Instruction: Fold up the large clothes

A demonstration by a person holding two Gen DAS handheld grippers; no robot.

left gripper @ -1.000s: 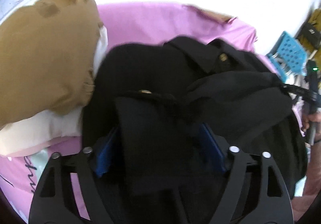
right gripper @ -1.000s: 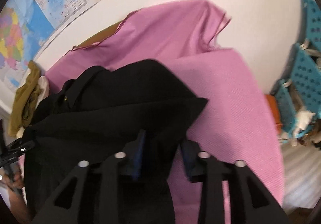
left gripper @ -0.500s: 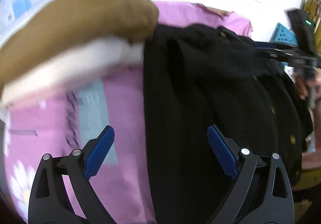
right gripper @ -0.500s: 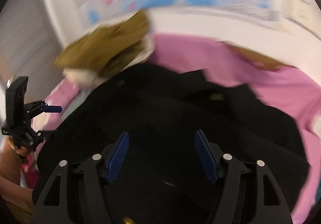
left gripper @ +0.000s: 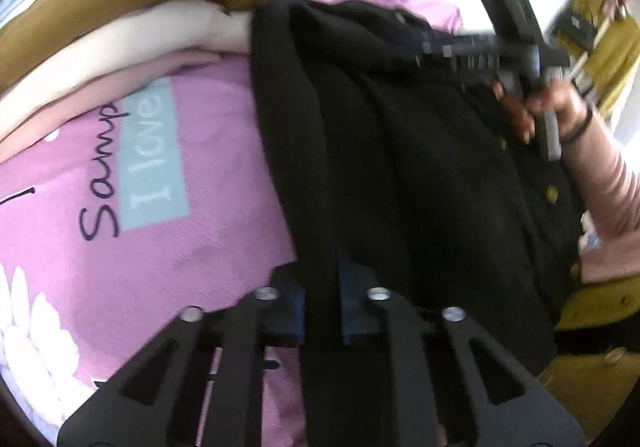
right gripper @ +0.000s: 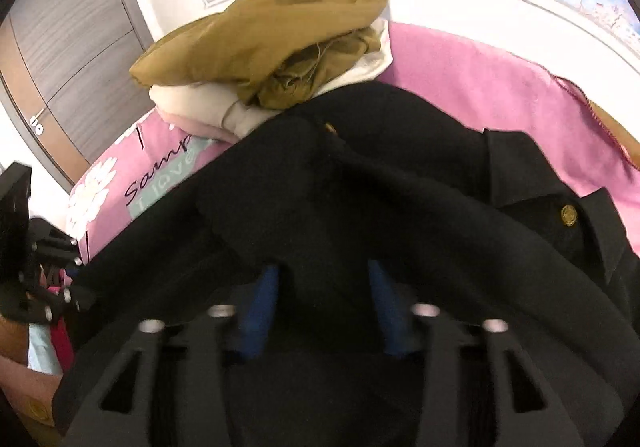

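Left hand-held gripper apparently pinches creased black coat.

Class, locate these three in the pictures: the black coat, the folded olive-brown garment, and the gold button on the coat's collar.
black coat [left gripper: 420, 175]: left wrist view, on its ribbed body.
olive-brown garment [right gripper: 260, 35]: right wrist view, on its top fold.
gold button [right gripper: 568, 215]: right wrist view, on its face.
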